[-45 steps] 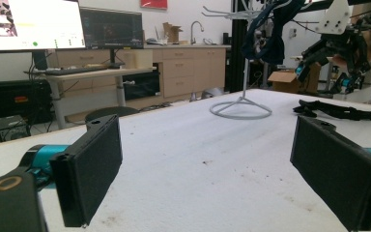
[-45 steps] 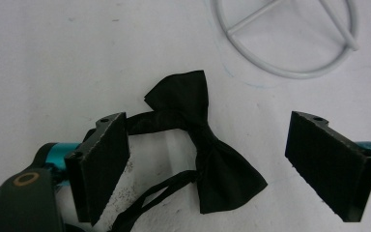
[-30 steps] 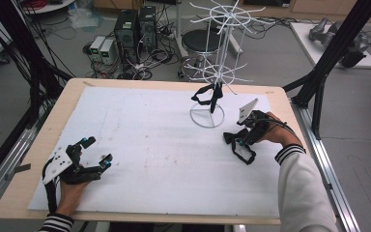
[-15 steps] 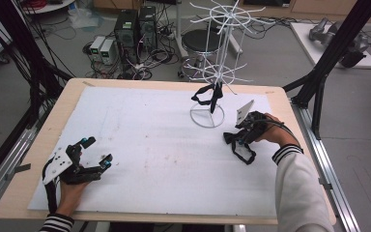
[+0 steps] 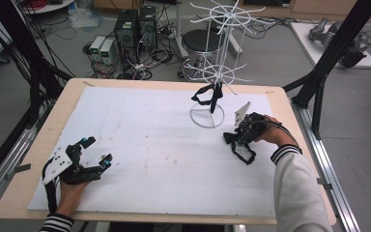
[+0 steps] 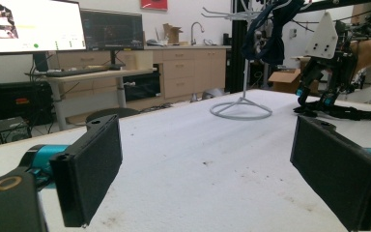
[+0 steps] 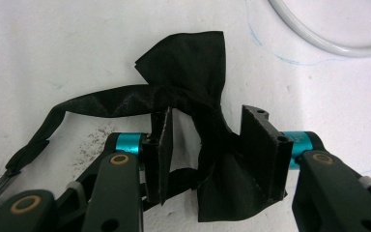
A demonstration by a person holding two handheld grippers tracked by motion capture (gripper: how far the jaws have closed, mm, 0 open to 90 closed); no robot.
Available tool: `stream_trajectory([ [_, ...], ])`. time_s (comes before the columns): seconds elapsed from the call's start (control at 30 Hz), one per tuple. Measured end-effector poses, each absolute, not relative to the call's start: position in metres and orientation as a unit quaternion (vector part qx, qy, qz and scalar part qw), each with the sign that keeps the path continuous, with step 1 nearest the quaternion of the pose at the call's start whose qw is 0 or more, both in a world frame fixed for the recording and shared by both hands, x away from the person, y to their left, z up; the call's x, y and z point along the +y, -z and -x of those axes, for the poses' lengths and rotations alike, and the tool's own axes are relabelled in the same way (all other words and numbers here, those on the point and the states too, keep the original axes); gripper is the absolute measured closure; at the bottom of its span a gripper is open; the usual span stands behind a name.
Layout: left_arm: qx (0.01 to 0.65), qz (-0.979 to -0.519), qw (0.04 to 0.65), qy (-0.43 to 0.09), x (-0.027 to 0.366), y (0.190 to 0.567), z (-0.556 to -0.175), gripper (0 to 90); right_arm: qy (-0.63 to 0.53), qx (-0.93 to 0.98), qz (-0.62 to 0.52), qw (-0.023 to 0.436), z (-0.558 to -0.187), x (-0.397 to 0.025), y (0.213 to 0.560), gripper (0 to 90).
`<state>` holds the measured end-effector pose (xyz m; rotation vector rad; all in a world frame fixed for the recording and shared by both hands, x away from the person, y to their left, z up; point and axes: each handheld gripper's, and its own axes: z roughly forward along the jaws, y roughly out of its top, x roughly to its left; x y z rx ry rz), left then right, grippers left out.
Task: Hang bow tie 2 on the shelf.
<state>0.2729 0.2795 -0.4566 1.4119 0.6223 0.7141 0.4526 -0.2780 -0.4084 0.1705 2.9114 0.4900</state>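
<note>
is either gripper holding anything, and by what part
The right gripper has its jaws around the knot of a black bow tie on the table, not fully shut. The left gripper is open, holding nothing.

Beyond the left gripper's (image 6: pixel 212 179) jaws stand a lit monitor (image 6: pixel 34 26) and a dark one (image 6: pixel 112 30) on a desk (image 6: pixel 87 75), then wooden cabinets (image 6: pixel 193 67) with a tap (image 6: pixel 195 31) against a pale wall (image 6: pixel 125 6). Past the table (image 5: pixel 38 140), computer towers (image 5: pixel 135 26) and a stool (image 5: pixel 203 41) stand on grey floor (image 5: pixel 9 92).
</note>
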Motion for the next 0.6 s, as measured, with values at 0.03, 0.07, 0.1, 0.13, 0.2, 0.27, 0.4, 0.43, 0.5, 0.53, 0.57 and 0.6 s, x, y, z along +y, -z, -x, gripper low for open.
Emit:
stream_trajectory([
  [0.03, 0.276, -0.624, 0.66, -0.316, 0.2795, 0.4566, -0.2728, 11.6, -0.164, 0.98, -0.058, 0.097, -0.4527, -0.2779, 0.4088, 55.5],
  [0.07, 0.275, -0.624, 0.66, -0.315, 0.2795, 0.4566, -0.273, 11.7, -0.161, 0.98, -0.057, 0.097, -0.453, -0.2778, 0.409, 55.6],
  [0.1, 0.275, -0.624, 0.66, -0.316, 0.2795, 0.4566, -0.2729, 11.6, -0.158, 0.981, -0.06, 0.094, -0.4527, -0.2773, 0.4098, 55.5],
  [0.13, 0.275, -0.624, 0.66, -0.315, 0.2795, 0.4566, -0.273, 11.6, -0.157, 0.981, -0.059, 0.094, -0.4529, -0.2767, 0.4107, 55.6],
  [0.2, 0.275, -0.623, 0.661, -0.315, 0.2794, 0.4566, -0.273, 11.6, -0.158, 0.981, -0.051, 0.097, -0.4546, -0.2757, 0.4122, 56.0],
  [0.27, 0.276, -0.623, 0.66, -0.316, 0.2795, 0.4566, -0.2731, 11.6, -0.159, 0.981, -0.057, 0.095, -0.4548, -0.276, 0.4121, 60.5],
  [0.4, 0.275, -0.624, 0.66, -0.316, 0.2795, 0.4566, -0.273, 11.6, -0.159, 0.981, -0.061, 0.097, -0.4562, -0.2782, 0.4111, 71.1],
  [0.43, 0.276, -0.623, 0.661, -0.316, 0.2793, 0.4566, -0.273, 11.6, -0.159, 0.981, -0.061, 0.098, -0.4563, -0.2783, 0.4112, 72.3],
  [0.5, 0.276, -0.623, 0.661, -0.316, 0.2793, 0.4567, -0.273, 11.6, -0.151, 0.981, -0.063, 0.101, -0.4551, -0.2776, 0.4108, 74.9],
  [0.53, 0.276, -0.623, 0.661, -0.315, 0.2793, 0.4566, -0.273, 11.6, -0.15, 0.982, -0.055, 0.104, -0.4551, -0.2768, 0.4107, 75.7],
  [0.57, 0.276, -0.623, 0.661, -0.315, 0.2794, 0.4566, -0.273, 11.6, -0.145, 0.982, -0.062, 0.105, -0.4534, -0.2763, 0.4101, 76.2],
  [0.6, 0.276, -0.623, 0.661, -0.316, 0.2794, 0.4566, -0.273, 11.6, -0.143, 0.982, -0.06, 0.105, -0.4534, -0.2761, 0.4099, 76.6],
])
